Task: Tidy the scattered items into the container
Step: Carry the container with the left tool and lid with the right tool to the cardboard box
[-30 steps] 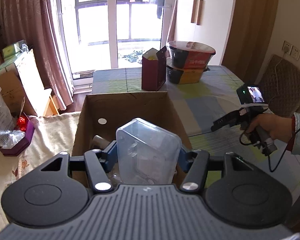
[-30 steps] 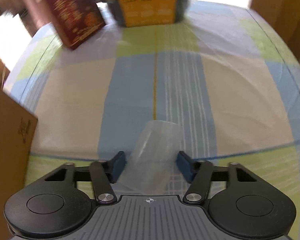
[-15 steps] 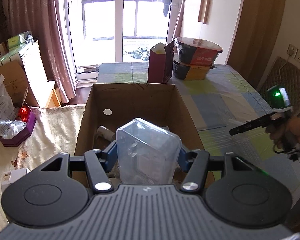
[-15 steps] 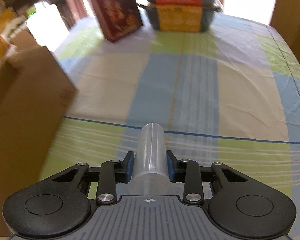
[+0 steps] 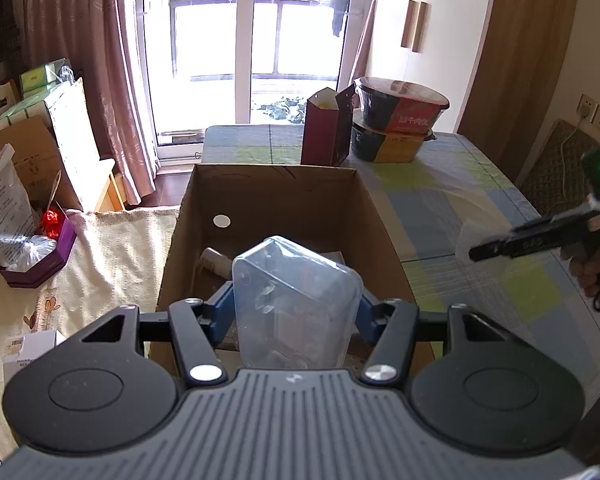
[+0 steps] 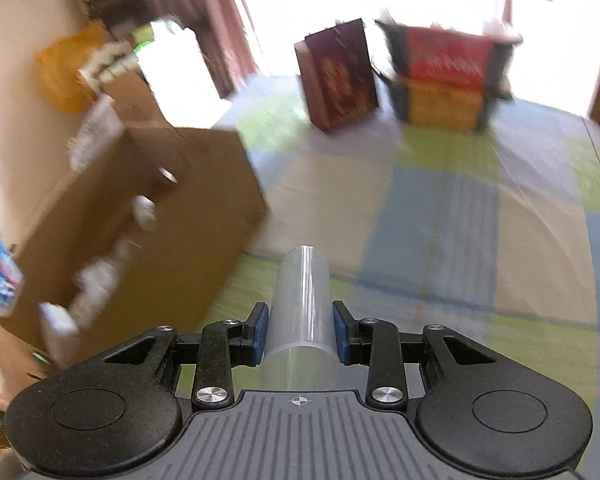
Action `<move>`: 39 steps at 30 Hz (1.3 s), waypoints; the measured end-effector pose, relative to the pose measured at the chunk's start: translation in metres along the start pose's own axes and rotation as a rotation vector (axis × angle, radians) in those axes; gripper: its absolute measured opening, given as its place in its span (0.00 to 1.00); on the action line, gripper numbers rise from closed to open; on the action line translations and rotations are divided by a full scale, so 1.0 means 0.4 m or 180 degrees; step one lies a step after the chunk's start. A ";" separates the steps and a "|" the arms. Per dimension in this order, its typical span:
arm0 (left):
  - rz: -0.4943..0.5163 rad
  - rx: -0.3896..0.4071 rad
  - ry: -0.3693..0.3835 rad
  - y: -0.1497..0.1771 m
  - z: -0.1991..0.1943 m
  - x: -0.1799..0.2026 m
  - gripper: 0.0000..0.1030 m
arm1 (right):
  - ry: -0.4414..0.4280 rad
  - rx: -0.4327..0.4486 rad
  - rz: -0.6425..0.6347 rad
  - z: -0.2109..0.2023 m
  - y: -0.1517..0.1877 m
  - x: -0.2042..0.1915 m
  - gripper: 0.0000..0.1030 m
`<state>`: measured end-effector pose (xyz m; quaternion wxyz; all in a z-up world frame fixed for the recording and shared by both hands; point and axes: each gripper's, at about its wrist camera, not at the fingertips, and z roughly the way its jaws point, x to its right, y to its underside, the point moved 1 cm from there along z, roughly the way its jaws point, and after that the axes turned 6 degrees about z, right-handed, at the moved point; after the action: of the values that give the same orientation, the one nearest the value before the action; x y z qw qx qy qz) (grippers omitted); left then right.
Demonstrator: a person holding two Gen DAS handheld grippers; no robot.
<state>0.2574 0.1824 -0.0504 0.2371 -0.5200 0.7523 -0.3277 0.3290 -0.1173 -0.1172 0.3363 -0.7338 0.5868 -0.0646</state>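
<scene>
We are carrying two items toward the cardboard box [image 5: 276,216] at once. The left gripper [image 5: 296,312] is clamping a clear plastic container [image 5: 296,300] between its blue pads, jaws fairly wide apart, and is hanging right above the box opening, where a small tube [image 5: 216,262] and other bits are already lying inside. The right gripper [image 6: 299,330] is squeezing a translucent plastic cup [image 6: 302,312], jaws narrow, pads pressing both sides of the cup; it is over the checked tablecloth [image 6: 440,220], with the box off to its left, view blurred.

To do this well, we are judging: lower the left load into free space in the box before letting go, not dropping it from height onto the tube. Bring the cup over the box wall with clearance, since thin plastic is likely deforming under the squeeze. We are keeping the two grippers from crowding each other at the opening.
</scene>
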 end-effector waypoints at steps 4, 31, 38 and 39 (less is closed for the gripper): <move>0.0015 0.0019 -0.0042 -0.011 0.006 -0.004 0.54 | -0.0241 0.0151 -0.0085 -0.019 -0.048 -0.072 0.35; 0.0391 -0.0217 -0.0350 -0.097 0.255 -0.055 0.54 | -0.0424 0.0106 -0.0984 0.224 -0.125 -0.329 0.35; 0.0447 -0.0409 -0.0362 -0.106 0.338 -0.076 0.54 | -0.0270 0.0004 -0.1380 0.311 -0.136 -0.327 0.35; 0.0453 -0.0428 -0.0361 -0.107 0.348 -0.077 0.54 | -0.0266 -0.0008 -0.1426 0.320 -0.137 -0.326 0.35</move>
<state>0.3922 0.1665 -0.1119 0.2665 -0.4978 0.7930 -0.2289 0.3970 0.0587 -0.1451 0.3366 -0.8482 0.3948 -0.1064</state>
